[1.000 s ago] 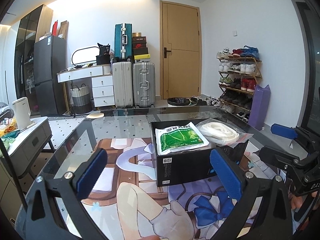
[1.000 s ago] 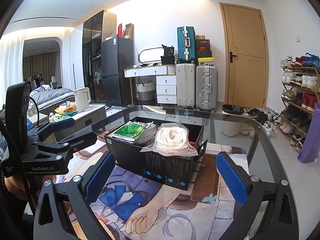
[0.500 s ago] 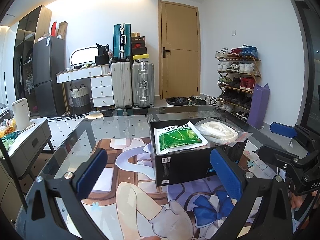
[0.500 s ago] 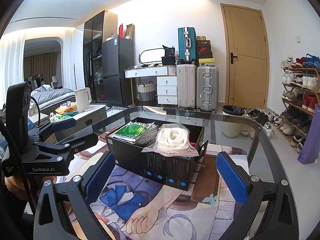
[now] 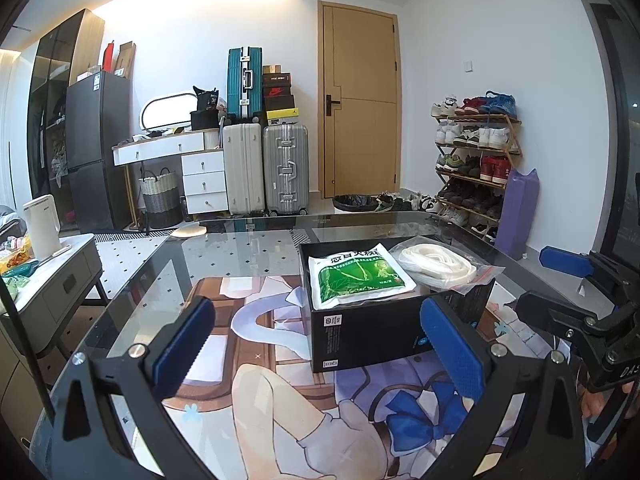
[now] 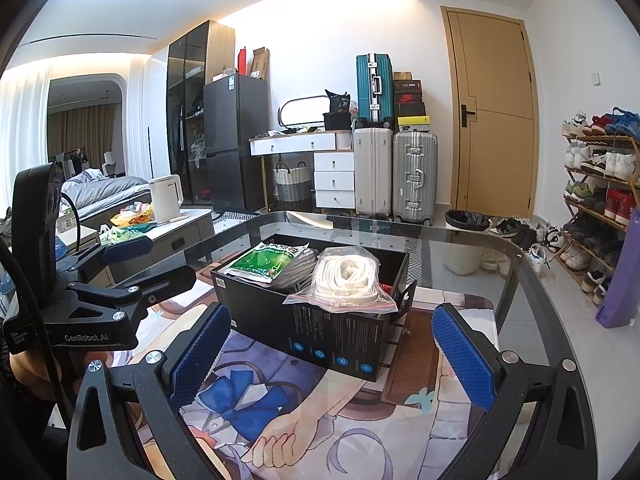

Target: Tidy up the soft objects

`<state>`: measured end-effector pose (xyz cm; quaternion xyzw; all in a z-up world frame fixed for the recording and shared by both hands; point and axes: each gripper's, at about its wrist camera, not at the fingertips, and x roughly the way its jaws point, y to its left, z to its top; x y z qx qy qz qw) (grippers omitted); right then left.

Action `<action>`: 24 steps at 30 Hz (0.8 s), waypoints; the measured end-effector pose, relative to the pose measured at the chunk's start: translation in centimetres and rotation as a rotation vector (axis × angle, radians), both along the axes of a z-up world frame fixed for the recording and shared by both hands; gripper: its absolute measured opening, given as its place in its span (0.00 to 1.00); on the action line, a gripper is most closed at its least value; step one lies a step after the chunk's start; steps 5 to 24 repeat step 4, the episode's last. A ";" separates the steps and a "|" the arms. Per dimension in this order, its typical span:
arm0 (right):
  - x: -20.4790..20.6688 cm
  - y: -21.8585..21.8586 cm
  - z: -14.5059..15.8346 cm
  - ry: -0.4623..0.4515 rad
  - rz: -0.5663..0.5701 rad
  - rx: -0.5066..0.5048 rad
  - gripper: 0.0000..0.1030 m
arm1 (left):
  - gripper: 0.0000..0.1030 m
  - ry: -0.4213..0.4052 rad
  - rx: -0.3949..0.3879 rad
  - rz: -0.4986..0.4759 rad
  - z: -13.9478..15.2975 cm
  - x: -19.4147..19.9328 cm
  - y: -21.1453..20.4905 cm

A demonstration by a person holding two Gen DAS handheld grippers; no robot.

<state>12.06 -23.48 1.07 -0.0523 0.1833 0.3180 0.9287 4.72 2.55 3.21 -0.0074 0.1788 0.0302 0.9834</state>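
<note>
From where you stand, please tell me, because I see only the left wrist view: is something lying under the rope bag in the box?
Observer: Yes. The right wrist view shows a red thing under the rope bag, inside the box. What it is, I cannot tell.
Operator: And under the green packet?
Observer: A grey striped thing lies under the packet and sticks out toward the rope bag.

Beyond my jaws, the green packet (image 6: 266,261) and bagged white rope (image 6: 347,277) hide the black box's (image 6: 320,330) contents; a red scrap (image 6: 385,289) peeks out, unidentifiable.
</note>
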 end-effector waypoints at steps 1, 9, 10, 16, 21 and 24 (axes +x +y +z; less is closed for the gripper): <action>0.0 0.0 0.0 0.000 0.001 0.000 0.99 | 1.00 -0.002 -0.002 -0.001 0.0 0.0 0.0; 0.0 0.0 0.0 0.002 0.000 -0.001 0.99 | 1.00 -0.009 0.001 -0.001 0.0 -0.1 -0.2; 0.0 0.0 0.0 0.002 0.000 -0.001 0.99 | 1.00 -0.009 0.001 -0.001 0.0 -0.1 -0.2; 0.0 0.0 0.0 0.002 0.000 -0.001 0.99 | 1.00 -0.009 0.001 -0.001 0.0 -0.1 -0.2; 0.0 0.0 0.0 0.002 0.000 -0.001 0.99 | 1.00 -0.009 0.001 -0.001 0.0 -0.1 -0.2; 0.0 0.0 0.0 0.002 0.000 -0.001 0.99 | 1.00 -0.009 0.001 -0.001 0.0 -0.1 -0.2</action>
